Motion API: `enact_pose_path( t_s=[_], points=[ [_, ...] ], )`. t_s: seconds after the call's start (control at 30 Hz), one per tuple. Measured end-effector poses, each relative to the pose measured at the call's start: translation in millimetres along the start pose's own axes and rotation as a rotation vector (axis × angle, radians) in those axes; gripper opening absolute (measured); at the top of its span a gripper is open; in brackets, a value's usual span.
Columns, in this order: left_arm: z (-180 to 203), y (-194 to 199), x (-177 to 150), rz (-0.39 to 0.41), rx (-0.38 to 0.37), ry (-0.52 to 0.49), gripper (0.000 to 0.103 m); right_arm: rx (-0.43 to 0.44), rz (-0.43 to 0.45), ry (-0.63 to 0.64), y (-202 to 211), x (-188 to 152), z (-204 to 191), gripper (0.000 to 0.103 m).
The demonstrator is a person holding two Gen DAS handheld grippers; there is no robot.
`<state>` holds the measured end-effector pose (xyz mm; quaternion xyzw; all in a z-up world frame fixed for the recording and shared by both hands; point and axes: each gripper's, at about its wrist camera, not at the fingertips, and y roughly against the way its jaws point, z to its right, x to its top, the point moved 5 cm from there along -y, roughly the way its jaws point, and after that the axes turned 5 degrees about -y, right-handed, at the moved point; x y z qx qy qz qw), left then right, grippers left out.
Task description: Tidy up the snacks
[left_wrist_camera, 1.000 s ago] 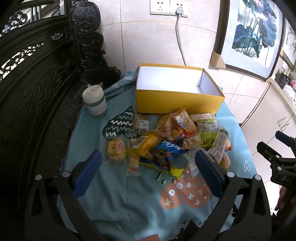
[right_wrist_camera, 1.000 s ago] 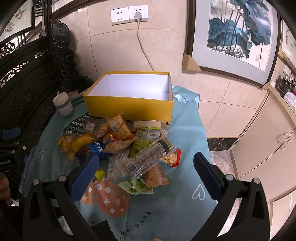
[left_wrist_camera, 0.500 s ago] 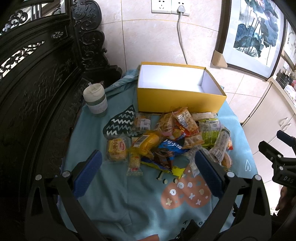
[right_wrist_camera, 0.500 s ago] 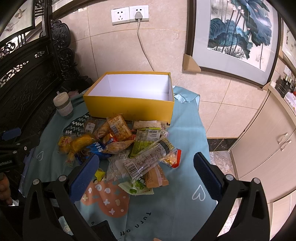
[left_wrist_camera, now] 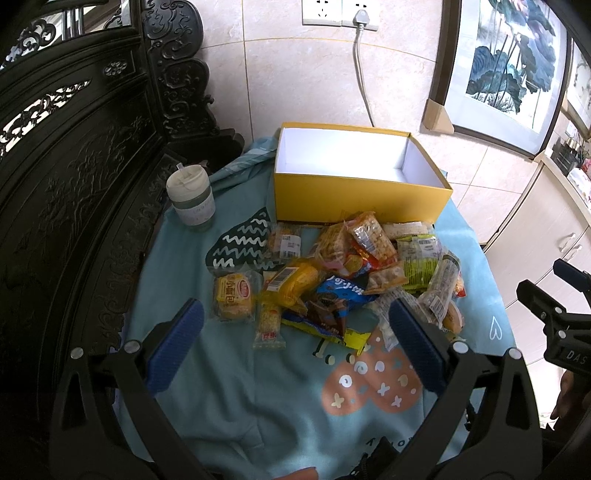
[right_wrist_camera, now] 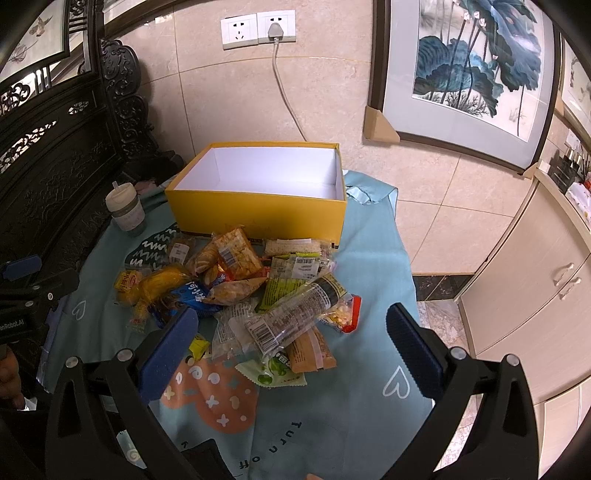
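Note:
A pile of wrapped snacks point(left_wrist_camera: 343, 273) lies on a teal cloth point(left_wrist_camera: 229, 384), just in front of an open yellow box point(left_wrist_camera: 354, 201) with a white, empty inside. The pile point(right_wrist_camera: 258, 291) and box point(right_wrist_camera: 258, 210) also show in the right wrist view. My left gripper point(left_wrist_camera: 295, 343) is open and empty, hovering over the cloth at the near edge of the pile, by a small yellow bread pack point(left_wrist_camera: 233, 295). My right gripper point(right_wrist_camera: 291, 350) is open and empty, over a long clear packet point(right_wrist_camera: 291, 321) at the pile's right side.
A lidded cup point(left_wrist_camera: 191, 201) stands at the back left by dark carved furniture point(left_wrist_camera: 74, 184). A tiled wall with a socket and cord point(right_wrist_camera: 275, 33) and a framed painting point(right_wrist_camera: 472, 70) is behind. White cabinets point(right_wrist_camera: 535, 288) stand to the right, beyond the table's edge.
The left gripper has drifted slightly lower and nearer to the pile. The right view is almost unchanged. Nothing was taken hold of.

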<state>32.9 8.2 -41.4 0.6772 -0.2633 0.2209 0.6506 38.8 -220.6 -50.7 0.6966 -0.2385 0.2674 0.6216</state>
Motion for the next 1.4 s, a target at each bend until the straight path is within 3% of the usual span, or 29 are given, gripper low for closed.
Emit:
enact_pose_path(
  t_s=[1.4],
  points=[
    [0.0, -10.5, -5.5, -0.035, 0.002, -0.003, 0.101, 0.0, -0.026, 0.001, -10.4, -4.1, 0.4, 0.102]
  ],
)
